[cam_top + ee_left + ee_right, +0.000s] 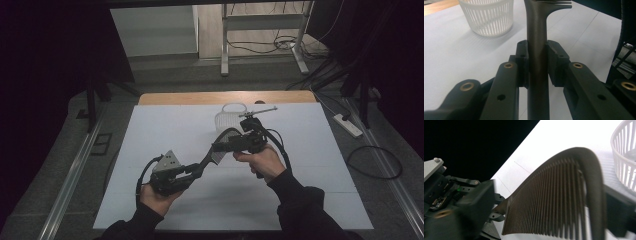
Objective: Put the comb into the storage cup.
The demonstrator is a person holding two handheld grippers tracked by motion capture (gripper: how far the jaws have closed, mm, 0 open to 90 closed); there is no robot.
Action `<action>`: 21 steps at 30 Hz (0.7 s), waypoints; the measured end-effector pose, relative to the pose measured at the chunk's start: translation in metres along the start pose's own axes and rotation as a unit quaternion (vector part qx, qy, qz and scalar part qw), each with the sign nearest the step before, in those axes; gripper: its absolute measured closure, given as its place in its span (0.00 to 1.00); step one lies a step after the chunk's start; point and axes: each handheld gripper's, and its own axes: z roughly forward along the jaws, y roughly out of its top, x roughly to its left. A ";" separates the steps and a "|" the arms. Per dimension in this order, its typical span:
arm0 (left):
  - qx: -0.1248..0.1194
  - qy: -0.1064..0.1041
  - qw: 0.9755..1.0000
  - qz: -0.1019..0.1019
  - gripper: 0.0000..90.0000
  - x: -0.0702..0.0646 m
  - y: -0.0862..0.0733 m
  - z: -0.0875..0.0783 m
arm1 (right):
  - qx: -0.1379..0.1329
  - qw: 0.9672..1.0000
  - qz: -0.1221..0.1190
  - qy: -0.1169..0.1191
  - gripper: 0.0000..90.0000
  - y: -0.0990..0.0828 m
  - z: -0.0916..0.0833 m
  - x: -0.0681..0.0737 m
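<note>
The tabletop (310,200) is covered by a pale sheet, with a strip of bare wood along its far edge. On the sheet, near the middle of that far edge, stands a white slotted basket (229,119), upright and apart from everything else.

The left gripper (197,170) is held low over the tabletop's near-left part, a grey three-cornered plate on top of it and a hand beneath it. Its fingers (522,62) are drawn narrow and press on both sides of the dark handle of a comb (217,150), which runs straight up between them in the left gripper view. The comb is off the tabletop, slanting from that grip toward the centre, short of the basket.

The right gripper (225,146) reaches in from the right over the centre of the tabletop, held in the other hand. In the right gripper view the comb's toothed head fills the space between its fingers (474,205), the curved spine close to the one at the right. Whether those fingers press on the comb I cannot tell; they stand fairly wide around it.
</note>
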 end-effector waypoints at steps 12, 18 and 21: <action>-0.005 0.001 1.000 0.003 0.80 -0.001 0.000 -0.001 | -0.024 0.998 0.013 0.056 0.81 -0.002 -0.007 -0.004; 0.000 0.006 1.000 0.012 0.80 -0.003 0.000 0.001 | -0.030 0.994 0.046 0.093 0.89 -0.005 -0.008 -0.011; 0.008 0.011 1.000 0.014 0.80 -0.003 -0.001 0.003 | -0.028 0.991 0.065 0.115 0.95 -0.006 -0.008 -0.012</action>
